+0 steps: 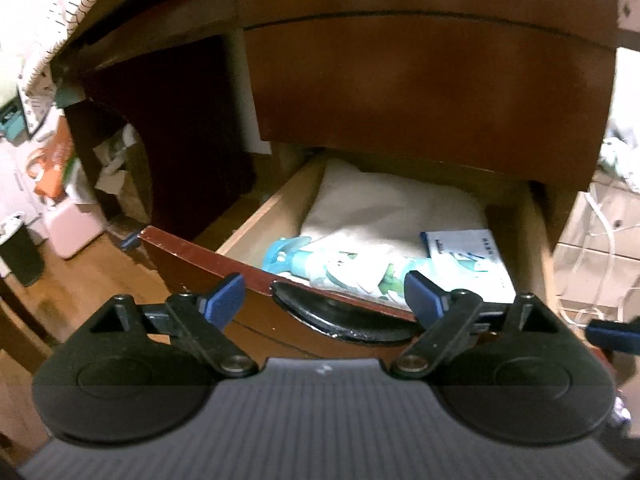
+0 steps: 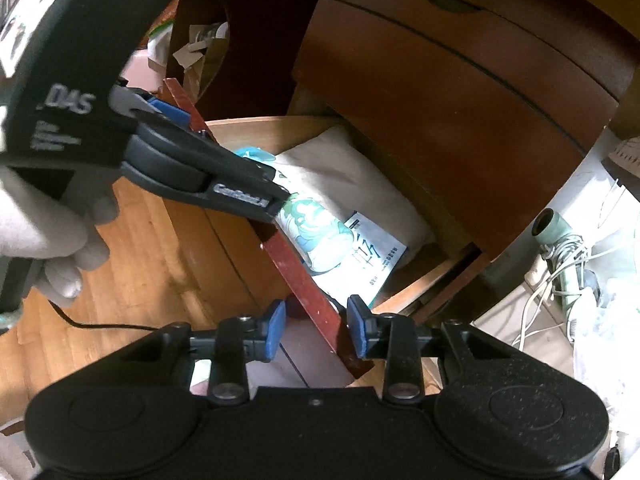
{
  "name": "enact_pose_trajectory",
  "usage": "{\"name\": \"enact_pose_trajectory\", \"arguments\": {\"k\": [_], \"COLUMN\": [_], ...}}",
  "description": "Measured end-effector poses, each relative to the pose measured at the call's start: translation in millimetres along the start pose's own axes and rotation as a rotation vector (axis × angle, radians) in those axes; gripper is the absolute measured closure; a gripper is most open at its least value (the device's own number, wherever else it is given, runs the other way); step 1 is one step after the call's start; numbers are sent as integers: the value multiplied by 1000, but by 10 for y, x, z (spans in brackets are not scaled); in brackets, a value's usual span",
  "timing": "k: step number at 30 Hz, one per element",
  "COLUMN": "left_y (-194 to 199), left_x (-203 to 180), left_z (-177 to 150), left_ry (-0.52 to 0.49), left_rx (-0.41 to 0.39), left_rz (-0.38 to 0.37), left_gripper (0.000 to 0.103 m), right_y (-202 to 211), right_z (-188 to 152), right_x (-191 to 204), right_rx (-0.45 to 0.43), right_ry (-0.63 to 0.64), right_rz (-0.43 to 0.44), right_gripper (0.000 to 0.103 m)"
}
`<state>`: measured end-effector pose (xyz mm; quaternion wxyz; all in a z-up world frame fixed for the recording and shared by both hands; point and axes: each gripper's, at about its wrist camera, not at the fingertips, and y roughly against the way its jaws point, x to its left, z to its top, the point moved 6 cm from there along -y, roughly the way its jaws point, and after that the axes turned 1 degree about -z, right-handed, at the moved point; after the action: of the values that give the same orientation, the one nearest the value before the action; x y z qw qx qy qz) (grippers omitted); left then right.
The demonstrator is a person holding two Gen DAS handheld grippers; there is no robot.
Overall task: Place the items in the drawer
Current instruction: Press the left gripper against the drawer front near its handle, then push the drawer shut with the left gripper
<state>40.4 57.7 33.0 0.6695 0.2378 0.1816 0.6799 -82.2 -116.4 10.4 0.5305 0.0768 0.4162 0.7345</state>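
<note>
- While the drawer point(image 1: 256, 220) stood pulled out, left tongs point(image 1: 324, 296) were spread wide at its front handle point(image 1: 340, 320), holding nothing.
- Right tongs point(image 2: 316, 330) straddled the drawer front's top edge, partly open, not clamped.
- Book point(image 2: 352, 252) and pillow point(image 1: 384, 204) lay inside the drawer.

Drawer point(image 1: 256, 216) open; booklet point(image 1: 472, 256), pouch point(image 1: 344, 268) inside.

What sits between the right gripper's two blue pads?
In the right wrist view, the right gripper straddles the open drawer's red-brown wooden front panel; its top edge runs between the spread pads, apparently untouched.
</note>
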Motion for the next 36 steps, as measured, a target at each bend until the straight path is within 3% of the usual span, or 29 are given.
{"name": "enact_pose_trajectory", "arguments": {"k": [5,9,19,26,36], "left_y": [-156,-258,-417,-242,-490], "left_x": [-64,-98,-94,146,245], "left_z": [22,109,98,151,-55], "left_ry": [-30,-119,-110,55,369], "left_rx": [-70,-89,-145,-106,-37], "left_rz": [74,-6,-86,-138,-237], "left_gripper": [7,10,11,11,8], "right_y": [-36,-95,-243,-253,-288], "right_z": [5,31,68,70,43], "right_x": [-85,-128,-109,-161,-245], "right_rx": [-9,-5,2,4,12], "right_ry": [-49,-89,-129,-134,-163], "right_rz": [-9,-35,-38,-17,-27], "right_gripper": [62,59,49,49,48]}}
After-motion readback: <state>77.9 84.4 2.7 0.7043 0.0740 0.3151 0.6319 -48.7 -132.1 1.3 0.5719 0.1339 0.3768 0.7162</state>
